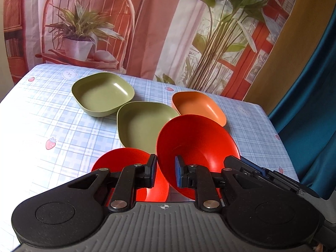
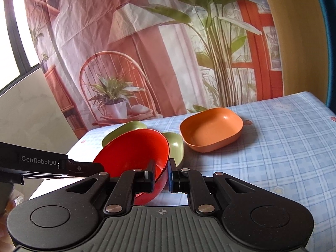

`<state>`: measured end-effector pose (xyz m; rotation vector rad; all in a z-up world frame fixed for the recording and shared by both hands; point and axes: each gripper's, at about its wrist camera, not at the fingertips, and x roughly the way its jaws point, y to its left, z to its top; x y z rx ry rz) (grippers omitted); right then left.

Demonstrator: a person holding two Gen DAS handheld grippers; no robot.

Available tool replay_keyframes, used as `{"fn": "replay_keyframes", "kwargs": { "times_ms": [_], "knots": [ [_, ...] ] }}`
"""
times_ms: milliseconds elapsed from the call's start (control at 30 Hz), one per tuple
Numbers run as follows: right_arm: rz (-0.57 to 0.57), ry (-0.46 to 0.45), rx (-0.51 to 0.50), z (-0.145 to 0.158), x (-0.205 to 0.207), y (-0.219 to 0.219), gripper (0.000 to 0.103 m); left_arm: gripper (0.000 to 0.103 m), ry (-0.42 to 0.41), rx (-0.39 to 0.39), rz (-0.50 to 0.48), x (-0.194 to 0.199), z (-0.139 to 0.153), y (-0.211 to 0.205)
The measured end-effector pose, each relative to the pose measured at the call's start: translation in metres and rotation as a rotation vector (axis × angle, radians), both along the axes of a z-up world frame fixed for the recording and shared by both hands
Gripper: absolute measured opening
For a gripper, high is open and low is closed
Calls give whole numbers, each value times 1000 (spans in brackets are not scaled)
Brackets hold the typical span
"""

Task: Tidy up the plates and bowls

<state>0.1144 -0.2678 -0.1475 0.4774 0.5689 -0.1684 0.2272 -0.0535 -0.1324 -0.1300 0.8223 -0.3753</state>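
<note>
Your right tongs point(image 2: 162, 175) pinch the rim of a tilted red bowl point(image 2: 134, 155), lifted beside your left tongs point(image 1: 166, 171), which stand spread over a second red bowl point(image 1: 124, 159) on the counter point(image 1: 52, 121); green and orange dishes lie beyond.

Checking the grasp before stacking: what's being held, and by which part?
The tilted red bowl, by its rim: the right tool pinches the near edge; the left tool straddles the opposite edge.
</note>
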Motion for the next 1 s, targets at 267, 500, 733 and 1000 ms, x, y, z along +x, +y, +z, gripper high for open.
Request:
{"fn": "replay_keyframes", "kwargs": {
  "times_ms": [267,500,733,1000],
  "knots": [
    [59,26,-31,11,24,26,12,20,-9,-27,35,-1,4,30],
    [111,67,-76,8,42,51,12,20,8,-37,59,1,-8,51],
    [136,115,-102,-4,53,66,12,20,25,-42,67,4,-21,61],
    [147,170,-135,-16,63,76,12,20,32,-38,56,5,-35,66]
  ]
}}
